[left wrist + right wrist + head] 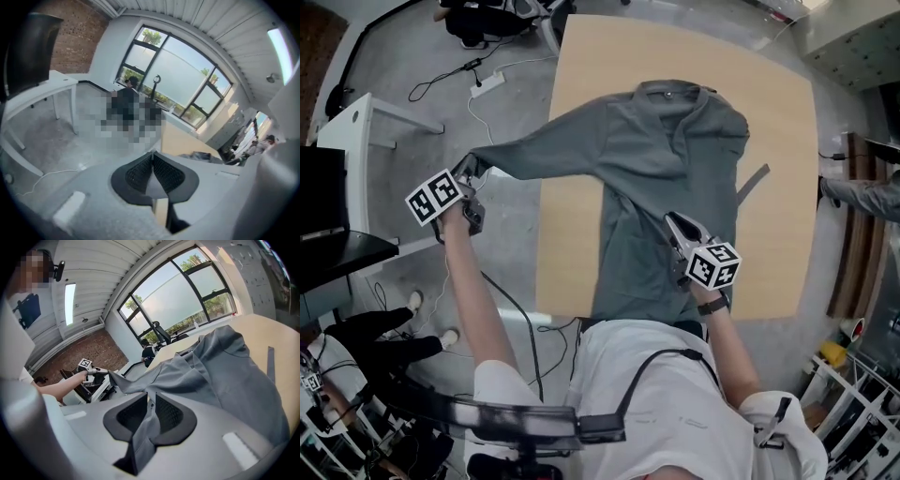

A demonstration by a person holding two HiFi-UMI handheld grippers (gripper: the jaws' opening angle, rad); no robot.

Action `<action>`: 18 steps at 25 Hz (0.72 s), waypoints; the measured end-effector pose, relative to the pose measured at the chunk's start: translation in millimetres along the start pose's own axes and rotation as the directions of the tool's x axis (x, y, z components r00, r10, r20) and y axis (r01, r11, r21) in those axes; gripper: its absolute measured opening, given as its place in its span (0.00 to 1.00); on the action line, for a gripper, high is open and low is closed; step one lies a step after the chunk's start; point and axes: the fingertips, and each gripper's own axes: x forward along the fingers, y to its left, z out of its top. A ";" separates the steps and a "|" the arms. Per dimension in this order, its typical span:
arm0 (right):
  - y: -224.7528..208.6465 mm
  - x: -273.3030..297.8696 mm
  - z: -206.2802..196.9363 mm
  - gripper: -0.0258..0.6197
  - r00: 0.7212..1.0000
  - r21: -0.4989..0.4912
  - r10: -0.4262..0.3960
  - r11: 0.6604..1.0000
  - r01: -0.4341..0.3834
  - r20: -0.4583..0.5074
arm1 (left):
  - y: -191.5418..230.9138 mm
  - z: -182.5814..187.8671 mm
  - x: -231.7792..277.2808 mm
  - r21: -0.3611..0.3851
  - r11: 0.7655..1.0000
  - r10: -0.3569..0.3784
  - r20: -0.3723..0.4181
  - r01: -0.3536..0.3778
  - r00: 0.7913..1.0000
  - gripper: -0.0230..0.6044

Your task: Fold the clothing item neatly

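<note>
— How far along is the fold?

— Barely begun, I'd judge. The grey long-sleeved cloth shirt (pixel 666 150) lies spread over the pale wooden table (pixel 769 141), its collar (pixel 667 91) towards the far edge and its body rumpled. Nothing is laid flat or doubled over yet.

— And where is it relative to your claws?

— I have both on it. My left claw (pixel 472 171) is pinched together on the end of one sleeve (pixel 544 145), out past the table's left edge, with the cloth stretched in the air from there back to the shoulder. My right claw (pixel 150 414) is clamped on a ridge of the shirt's lower body, close to the near edge of the table; a tongue of grey cloth hangs down between its pads.

— So what's left?

— Nearly all of it. The stretched sleeve has to come across the chest, then the other one — I can't make it out properly — and then the body gets folded over and smoothed.
</note>
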 end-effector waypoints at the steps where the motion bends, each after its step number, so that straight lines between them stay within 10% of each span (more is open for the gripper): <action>1: -6.8 -2.2 3.0 0.12 1.000 0.007 -0.018 1.000 0.018 0.012 | -31.9 -4.9 2.2 0.000 0.998 -0.067 -0.016 0.067 0.998 0.06; 5: -40.7 -20.3 15.4 0.12 0.994 0.089 -0.085 0.993 0.079 0.073 | -174.3 -27.6 3.9 -0.017 0.949 -0.315 -0.040 0.314 0.948 0.06; 10: -85.2 -64.9 38.4 0.12 0.969 0.149 -0.173 0.978 0.148 0.174 | -351.8 -105.5 6.6 0.020 0.814 -0.568 -0.189 0.581 0.801 0.06; 15: -124.4 -121.8 38.8 0.11 0.933 0.217 -0.266 0.952 0.216 0.241 | -457.8 -247.5 19.9 -0.024 0.754 -0.607 -0.409 0.657 0.681 0.06; 18: -152.1 -147.6 27.8 0.11 0.912 0.276 -0.323 0.927 0.252 0.252 | -480.8 -349.7 46.6 -0.039 0.768 -0.556 -0.536 0.640 0.635 0.07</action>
